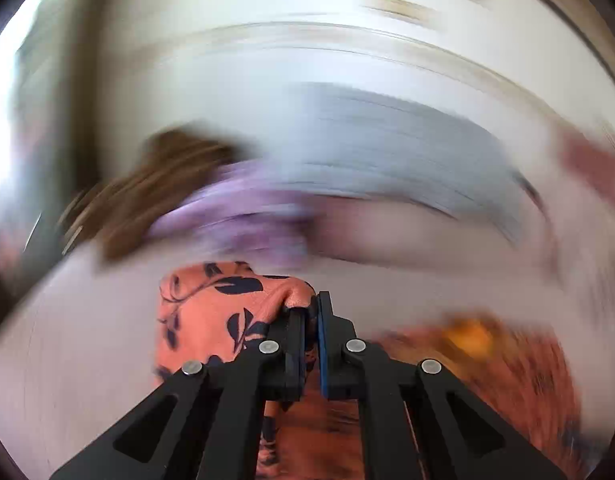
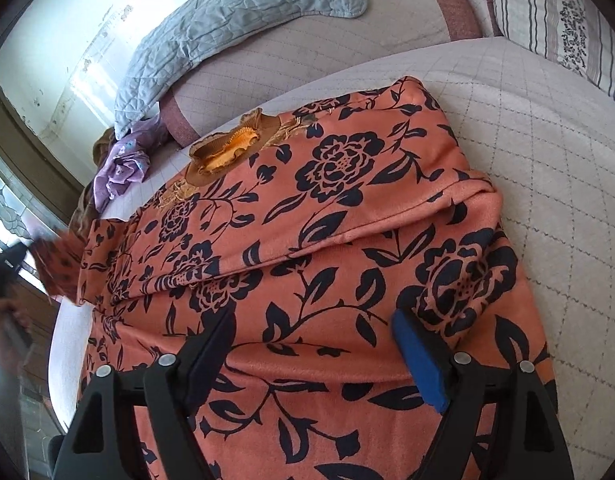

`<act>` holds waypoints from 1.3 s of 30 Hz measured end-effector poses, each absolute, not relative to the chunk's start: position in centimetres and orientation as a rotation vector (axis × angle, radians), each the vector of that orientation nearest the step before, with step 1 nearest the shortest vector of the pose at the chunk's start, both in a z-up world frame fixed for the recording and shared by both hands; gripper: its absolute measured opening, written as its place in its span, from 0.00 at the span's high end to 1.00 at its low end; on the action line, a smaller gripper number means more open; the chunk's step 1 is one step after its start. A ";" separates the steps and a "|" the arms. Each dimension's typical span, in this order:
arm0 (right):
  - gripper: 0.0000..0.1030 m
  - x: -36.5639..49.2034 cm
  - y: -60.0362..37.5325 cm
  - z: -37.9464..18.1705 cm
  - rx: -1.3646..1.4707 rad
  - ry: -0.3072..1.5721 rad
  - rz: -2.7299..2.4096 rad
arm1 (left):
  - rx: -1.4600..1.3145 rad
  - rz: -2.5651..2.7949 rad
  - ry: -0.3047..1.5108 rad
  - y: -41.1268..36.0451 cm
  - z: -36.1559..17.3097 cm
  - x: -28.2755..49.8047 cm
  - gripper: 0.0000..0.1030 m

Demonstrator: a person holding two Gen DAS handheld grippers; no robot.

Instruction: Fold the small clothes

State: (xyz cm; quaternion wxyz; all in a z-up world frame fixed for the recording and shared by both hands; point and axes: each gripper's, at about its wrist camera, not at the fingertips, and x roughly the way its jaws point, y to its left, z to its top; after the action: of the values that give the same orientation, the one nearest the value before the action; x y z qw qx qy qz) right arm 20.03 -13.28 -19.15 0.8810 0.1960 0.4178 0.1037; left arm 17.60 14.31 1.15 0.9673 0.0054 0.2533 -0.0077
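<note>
We find the floral garment [image 2: 327, 216] spread on the bed [image 2: 527, 128], one fold laid across it. Left gripper [image 1: 311, 312] pinches its cloth; right gripper [image 2: 311, 344] hovers wide. Most folding remains, we judge.

Left wrist view: bkgd motion-smeared; brown patch [image 1: 147, 192], lilac streak [image 1: 235, 216], grey band [image 1: 387, 152] unidentifiable. Right wrist view: orange garment with navy floral print [image 2: 327, 216] cut off at bottom edge; person's hand [image 2: 11, 320] at left edge blurred.
</note>
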 end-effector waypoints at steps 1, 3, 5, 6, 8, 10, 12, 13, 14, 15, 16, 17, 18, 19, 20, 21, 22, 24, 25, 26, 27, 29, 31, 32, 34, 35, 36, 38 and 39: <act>0.19 20.1 -13.2 -19.2 0.411 0.870 0.215 | 0.088 -0.082 0.531 10.7 0.4 17.7 0.91; 0.19 20.0 -13.5 -19.1 0.428 0.868 0.216 | 0.226 -0.222 0.614 4.4 -2.8 18.1 0.85; 0.19 20.1 -13.8 -19.0 0.450 0.881 0.222 | 0.314 -0.298 0.774 -0.1 -8.0 18.9 0.57; 0.19 20.2 -13.9 -18.9 0.458 0.892 0.226 | 0.326 -0.289 0.846 -1.1 -10.4 19.1 0.57; 0.19 20.5 -14.2 -18.4 0.475 0.917 0.239 | 0.314 -0.253 0.898 -1.1 -12.3 18.7 0.55; 0.19 20.5 -14.6 -17.6 0.492 0.909 0.254 | 0.267 -0.231 0.901 0.1 -12.2 17.2 0.45; 0.19 20.8 -14.7 -16.4 0.504 0.884 0.269 | 0.194 -0.222 0.864 1.8 -10.9 15.5 0.31; 0.19 21.0 -14.6 -15.8 0.509 0.876 0.278 | 0.148 -0.216 0.831 3.0 -9.9 14.3 0.27; 0.19 21.4 -14.3 -15.2 0.515 0.868 0.291 | 0.100 -0.201 0.797 4.3 -8.9 13.1 0.23; 0.19 22.0 -13.6 -14.6 0.512 0.861 0.310 | 0.053 -0.176 0.776 5.6 -8.3 12.3 0.22; 0.19 22.5 -12.6 -13.9 0.493 0.856 0.329 | 0.006 -0.156 0.763 6.7 -7.9 11.4 0.20; 0.19 23.0 -11.3 -13.1 0.457 0.849 0.346 | -0.068 -0.133 0.748 8.4 -7.5 10.7 0.20; 0.19 23.5 -9.2 -12.1 0.380 0.836 0.370 | -0.109 -0.119 0.743 9.3 -7.5 9.8 0.20; 0.19 23.7 -7.0 -11.1 0.284 0.821 0.388 | -0.181 -0.087 0.735 10.9 -7.7 9.1 0.20; 0.19 23.7 -4.9 -10.5 0.188 0.807 0.391 | -0.211 -0.070 0.732 11.8 -8.0 8.5 0.20; 0.19 23.8 -2.1 -10.0 0.049 0.791 0.392 | -0.230 -0.052 0.735 12.4 -8.4 8.2 0.20; 0.19 24.0 1.0 -9.9 -0.108 0.783 0.399 | -0.243 -0.030 0.749 13.4 -9.0 7.4 0.20; 0.20 24.8 5.8 -11.0 -0.345 0.798 0.387 | -0.255 -0.018 0.764 13.9 -9.5 7.5 0.20; 0.21 25.4 7.6 -11.8 -0.433 0.807 0.373 | -0.259 -0.015 0.762 14.0 -9.8 7.5 0.20; 0.21 26.2 9.0 -12.8 -0.509 0.819 0.351 | -0.259 -0.012 0.757 13.9 -10.0 7.5 0.20; 0.28 27.3 10.1 -13.7 -0.571 0.829 0.310 | -0.255 -0.012 0.753 13.9 -10.1 7.5 0.20; 0.75 29.0 10.7 -14.9 -0.593 0.877 0.280 | -0.242 -0.012 0.741 14.1 -10.1 6.8 0.20; 0.79 29.9 9.8 -14.5 -0.517 0.903 0.281 | -0.236 -0.007 0.734 14.3 -10.4 6.4 0.20; 0.82 29.8 8.6 -13.4 -0.428 0.892 0.290 | -0.241 -0.002 0.729 14.5 -10.6 6.4 0.20; 0.82 29.2 5.4 -11.4 -0.267 0.849 0.273 | -0.265 0.010 0.724 15.2 -10.7 6.0 0.20; 0.82 28.9 2.9 -10.4 -0.143 0.832 0.260 | -0.278 0.009 0.724 15.3 -10.9 6.0 0.20; 0.82 28.4 -0.8 -10.0 0.043 0.820 0.246 | -0.287 0.010 0.726 15.4 -11.2 6.1 0.20; 0.79 27.1 -7.8 -11.5 0.390 0.808 0.190 | -0.302 0.005 0.748 15.4 -11.7 6.3 0.20; 0.77 26.5 -10.2 -12.9 0.506 0.812 0.159 | -0.303 0.001 0.755 15.3 -11.9 6.3 0.20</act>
State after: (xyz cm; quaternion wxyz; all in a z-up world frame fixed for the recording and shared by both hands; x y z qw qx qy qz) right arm 26.55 -10.15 -12.89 0.8847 0.2433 0.3902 0.0765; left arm 6.33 15.34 -11.87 0.9185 -0.1472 0.3670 0.0006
